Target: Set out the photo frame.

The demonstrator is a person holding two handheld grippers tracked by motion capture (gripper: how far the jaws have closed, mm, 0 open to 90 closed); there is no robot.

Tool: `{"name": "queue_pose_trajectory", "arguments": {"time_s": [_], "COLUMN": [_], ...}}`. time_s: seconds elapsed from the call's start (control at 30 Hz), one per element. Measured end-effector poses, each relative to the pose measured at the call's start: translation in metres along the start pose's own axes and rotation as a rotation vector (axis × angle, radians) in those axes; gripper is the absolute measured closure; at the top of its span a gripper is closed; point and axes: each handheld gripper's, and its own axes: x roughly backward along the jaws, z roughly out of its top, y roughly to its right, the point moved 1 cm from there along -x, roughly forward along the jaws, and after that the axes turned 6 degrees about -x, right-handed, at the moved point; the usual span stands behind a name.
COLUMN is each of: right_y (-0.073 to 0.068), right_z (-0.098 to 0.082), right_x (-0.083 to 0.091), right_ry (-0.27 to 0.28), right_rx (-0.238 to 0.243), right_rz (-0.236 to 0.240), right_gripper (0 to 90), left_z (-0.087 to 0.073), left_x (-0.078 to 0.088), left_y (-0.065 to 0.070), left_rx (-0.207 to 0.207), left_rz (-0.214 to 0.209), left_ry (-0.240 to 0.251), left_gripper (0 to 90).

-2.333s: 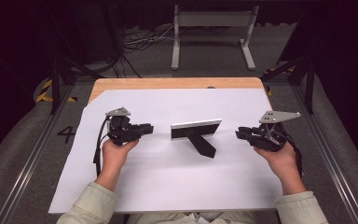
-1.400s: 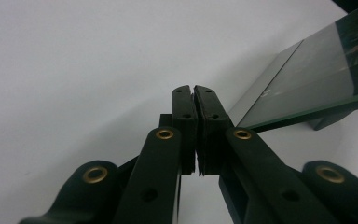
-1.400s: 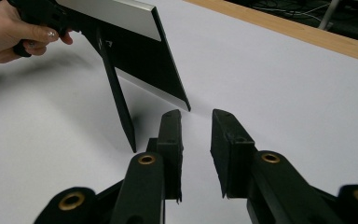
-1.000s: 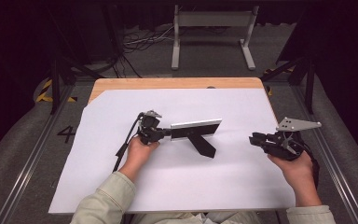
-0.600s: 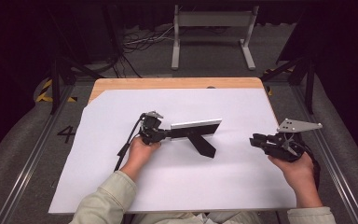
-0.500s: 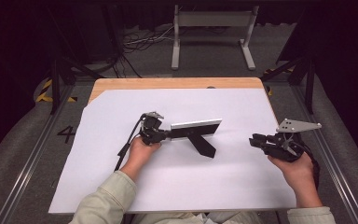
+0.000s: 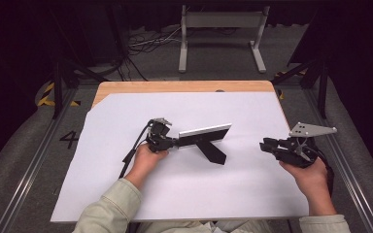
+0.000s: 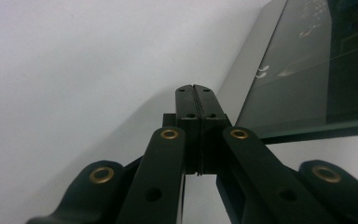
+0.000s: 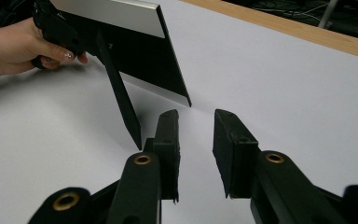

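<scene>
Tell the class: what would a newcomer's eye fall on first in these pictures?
First, the picture frame standing on its black back leg in the middle of the white sheet over the table. Next, the left gripper, jaws pressed together, at the frame's left end; whether it pinches the edge cannot be told. On the right side of the sheet, apart from the frame, the right gripper points at it with jaws parted and nothing between them.

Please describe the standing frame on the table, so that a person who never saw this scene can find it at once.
Look at the white sheet that covers the wooden table. Near its middle stands a picture frame with a silver edge, propped upright on a black back leg. It is the one standing thing on the sheet, and the left gripper is at its left end.
</scene>
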Motion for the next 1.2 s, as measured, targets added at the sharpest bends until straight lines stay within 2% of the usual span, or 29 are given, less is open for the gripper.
{"name": "queue_pose_trajectory", "arguments": {"time_s": [0.13, 0.47, 0.73, 0.93, 1.2], "right_y": [0.000, -0.002, -0.004, -0.005, -0.005], "right_z": [0.002, 0.007, 0.012, 0.016, 0.021], "right_x": [-0.001, -0.004, -0.007, -0.009, -0.012], "right_ry": [0.000, 0.001, 0.005, 0.008, 0.008], "right_rx": [0.003, 0.011, 0.024, 0.029, 0.031], "right_rz": [0.003, 0.017, 0.029, 0.036, 0.047], "right_gripper": [70.7, 70.8, 71.3, 71.6, 71.5], "left_z": [-0.002, -0.006, -0.012, -0.016, -0.019], "left_x": [0.003, 0.005, 0.006, 0.007, 0.005], "left_y": [0.002, 0.014, 0.025, 0.031, 0.042], "left_rx": [-0.003, -0.047, -0.066, -0.085, -0.121], "left_rz": [-0.019, -0.049, -0.086, -0.090, -0.119], "left_ry": [-0.026, -0.097, -0.123, -0.148, -0.165], "left_gripper": [90.0, 90.0, 90.0, 90.0, 90.0]}}
